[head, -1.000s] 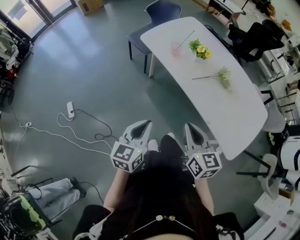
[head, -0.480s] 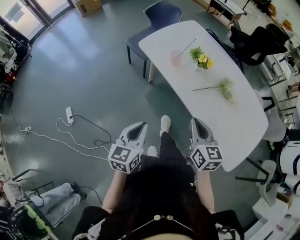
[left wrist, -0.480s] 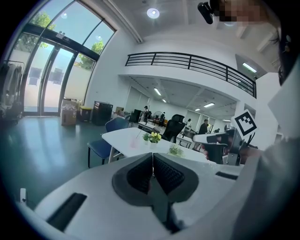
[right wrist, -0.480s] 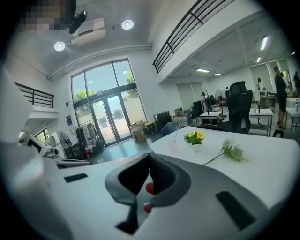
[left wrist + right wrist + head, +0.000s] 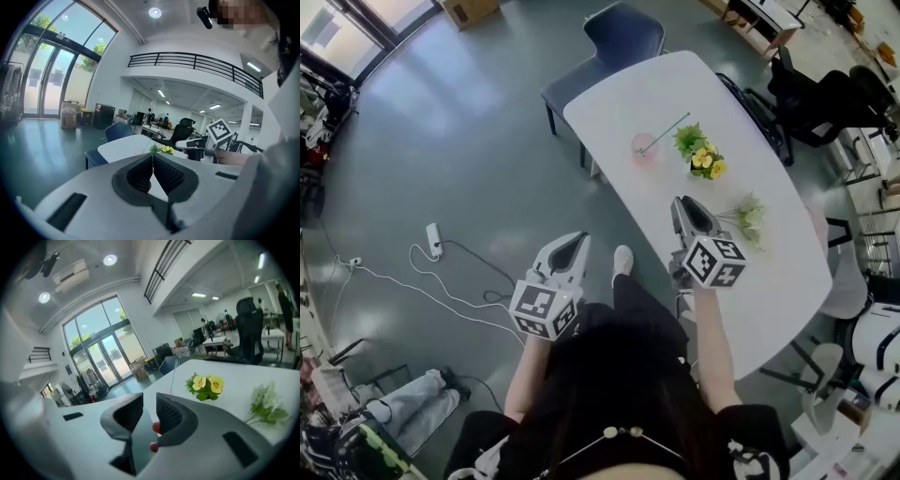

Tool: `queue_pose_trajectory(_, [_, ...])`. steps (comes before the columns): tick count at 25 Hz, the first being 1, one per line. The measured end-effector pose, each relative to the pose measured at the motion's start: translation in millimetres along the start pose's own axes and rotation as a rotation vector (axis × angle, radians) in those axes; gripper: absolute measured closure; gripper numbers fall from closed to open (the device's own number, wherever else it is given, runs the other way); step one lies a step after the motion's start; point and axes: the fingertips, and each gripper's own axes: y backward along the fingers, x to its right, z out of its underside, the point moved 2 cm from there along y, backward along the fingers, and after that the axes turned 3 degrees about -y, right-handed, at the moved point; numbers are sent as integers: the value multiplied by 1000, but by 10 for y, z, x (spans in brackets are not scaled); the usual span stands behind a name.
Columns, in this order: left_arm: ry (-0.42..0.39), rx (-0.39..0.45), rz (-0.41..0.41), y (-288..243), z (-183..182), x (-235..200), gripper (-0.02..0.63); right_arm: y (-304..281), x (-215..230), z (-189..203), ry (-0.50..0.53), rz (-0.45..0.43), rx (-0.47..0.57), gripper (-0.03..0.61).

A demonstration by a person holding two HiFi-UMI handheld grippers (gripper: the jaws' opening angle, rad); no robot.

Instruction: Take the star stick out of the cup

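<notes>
Tools: right tool [image 5: 149,403] parted, empty | left tool [image 5: 152,158] clenched | cup [image 5: 644,150] shown only overhead

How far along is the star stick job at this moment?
Done: nothing yet; the star stick leans in the pink cup on the white table. In hand: the right gripper, jaws apart and empty, hangs over the table short of the cup; the left gripper, jaws together, is over the floor. Left: reach the stick, grip it and lift it out.
</notes>
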Motion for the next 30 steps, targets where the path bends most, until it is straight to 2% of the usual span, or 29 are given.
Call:
queue_pose_trajectory(2, [12, 0, -18, -191, -94, -64, 606, -376, 194, -72, -56, -17, -39, 489])
queue_pose_trajectory(7, [39, 15, -64, -426, -261, -205, 606, -1177, 500, -179, -48, -8, -136, 474])
queue_pose_trajectory(12, [59, -25, -94, -460, -213, -384, 606, -1722, 665, -110, -83, 2, -222, 454])
queue_pose_trajectory(21, [41, -25, -104, -545, -371, -838, 606, -1990, 777, -90, -93, 84, -269, 477])
queue_pose_trajectory(30, [41, -19, -94, -669, -469, -1005, 606, -2089, 870, -28, -108, 124, -290, 523])
